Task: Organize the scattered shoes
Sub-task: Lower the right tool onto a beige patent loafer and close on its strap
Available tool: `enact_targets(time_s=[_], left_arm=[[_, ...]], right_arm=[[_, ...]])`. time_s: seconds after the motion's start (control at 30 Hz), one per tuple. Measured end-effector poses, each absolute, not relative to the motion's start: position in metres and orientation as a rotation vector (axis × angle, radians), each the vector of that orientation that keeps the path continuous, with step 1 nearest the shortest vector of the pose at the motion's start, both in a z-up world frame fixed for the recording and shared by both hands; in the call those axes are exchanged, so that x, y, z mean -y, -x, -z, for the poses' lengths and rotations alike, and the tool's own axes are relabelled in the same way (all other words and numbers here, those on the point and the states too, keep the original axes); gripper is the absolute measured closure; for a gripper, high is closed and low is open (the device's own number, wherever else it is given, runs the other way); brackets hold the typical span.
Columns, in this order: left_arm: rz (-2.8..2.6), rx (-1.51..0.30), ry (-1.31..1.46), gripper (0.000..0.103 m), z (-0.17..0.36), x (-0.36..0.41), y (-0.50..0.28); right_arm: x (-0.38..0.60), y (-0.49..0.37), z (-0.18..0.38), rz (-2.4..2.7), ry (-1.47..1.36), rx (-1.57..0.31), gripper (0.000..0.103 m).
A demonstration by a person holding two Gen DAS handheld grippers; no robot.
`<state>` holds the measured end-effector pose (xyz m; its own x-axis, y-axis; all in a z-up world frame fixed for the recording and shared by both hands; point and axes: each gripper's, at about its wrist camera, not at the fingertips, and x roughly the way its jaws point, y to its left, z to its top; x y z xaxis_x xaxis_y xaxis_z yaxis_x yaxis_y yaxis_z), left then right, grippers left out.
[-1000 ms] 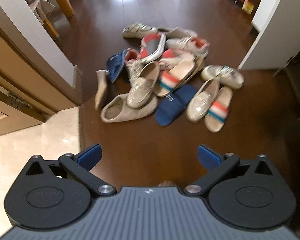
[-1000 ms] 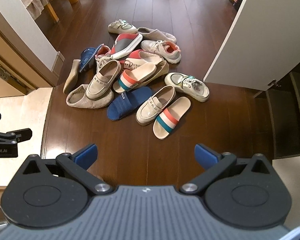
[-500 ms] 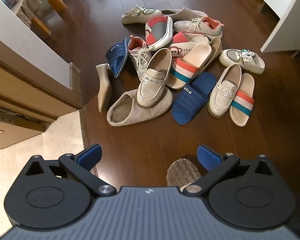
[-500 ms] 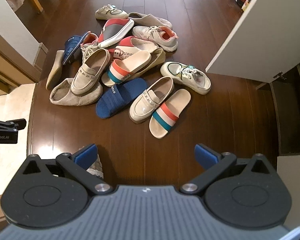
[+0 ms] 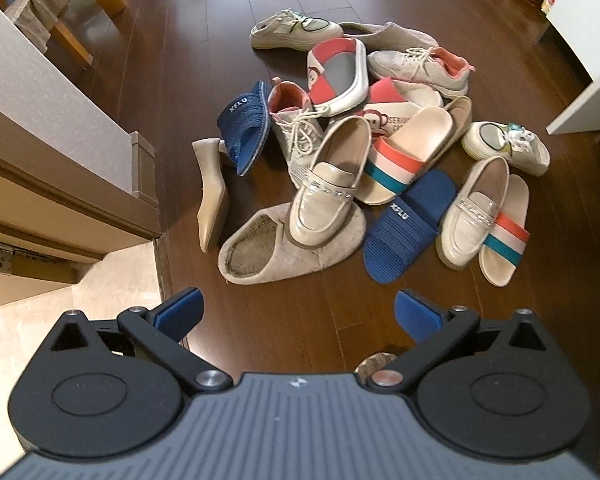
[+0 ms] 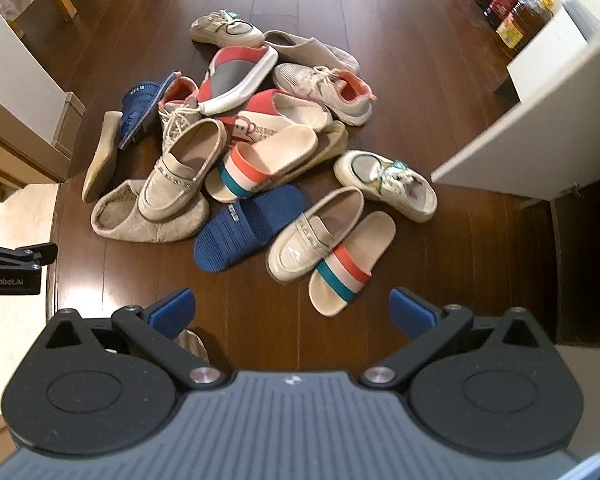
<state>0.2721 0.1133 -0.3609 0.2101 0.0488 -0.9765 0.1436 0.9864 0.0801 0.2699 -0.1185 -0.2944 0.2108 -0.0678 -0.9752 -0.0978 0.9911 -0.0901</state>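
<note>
On dark floor (image 5: 308,320) — shoe pile (image 5: 352,160), jumbled, overlapping. Left gripper (image 5: 299,316) and right gripper (image 6: 291,309) — both spread wide, empty, short of pile.

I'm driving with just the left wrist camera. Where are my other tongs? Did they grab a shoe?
Observer: No shoe. The right tongs are open and empty, over bare floor in front of the pile.
Child: Which shoe is nearest to them?
Observer: The striped slide, its toe end pointing almost between the two blue tips.
Child: What's behind the white door on the right?
Observer: Beside the white door there is a dark opening; I cannot tell what is inside.
</note>
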Motion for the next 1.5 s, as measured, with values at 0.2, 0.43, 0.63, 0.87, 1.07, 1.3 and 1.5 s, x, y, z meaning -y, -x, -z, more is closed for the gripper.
enact_targets(time_s=[0.2, 0.43, 0.63, 0.87, 1.07, 1.3, 1.5], left_arm=[[0.067, -1.369, -0.154, 0.000, 0.379, -0.137, -0.292], [0.083, -1.318, -0.104, 0.000, 0.398, -0.160, -0.305], [0.068, -1.224, -0.079, 0.001, 0.431, -0.180, -0.313], [0.143, -1.097, -0.106, 0.001, 0.476, -0.172, -0.305], [0.286, -1.004, -0.158, 0.001, 0.508, -0.143, -0.299], [0.388, -0.914, -0.201, 0.001, 0.519, -0.092, -0.313], [0.393, -0.926, -0.274, 0.001, 0.514, -0.058, -0.290]], right_arm=[[0.091, -0.295, 0.306, -0.031, 0.159, -1.363, 0.000], [0.073, -0.316, 0.336, -0.057, 0.184, -1.359, 0.000], [0.091, -0.312, 0.385, -0.060, 0.167, -1.296, 0.000], [0.142, -0.273, 0.462, -0.053, 0.126, -1.176, 0.001], [0.193, -0.226, 0.516, -0.048, 0.119, -1.099, 0.002], [0.251, -0.209, 0.555, -0.128, 0.117, -1.084, 0.012], [0.247, -0.256, 0.589, -0.303, 0.204, -1.099, 0.037]])
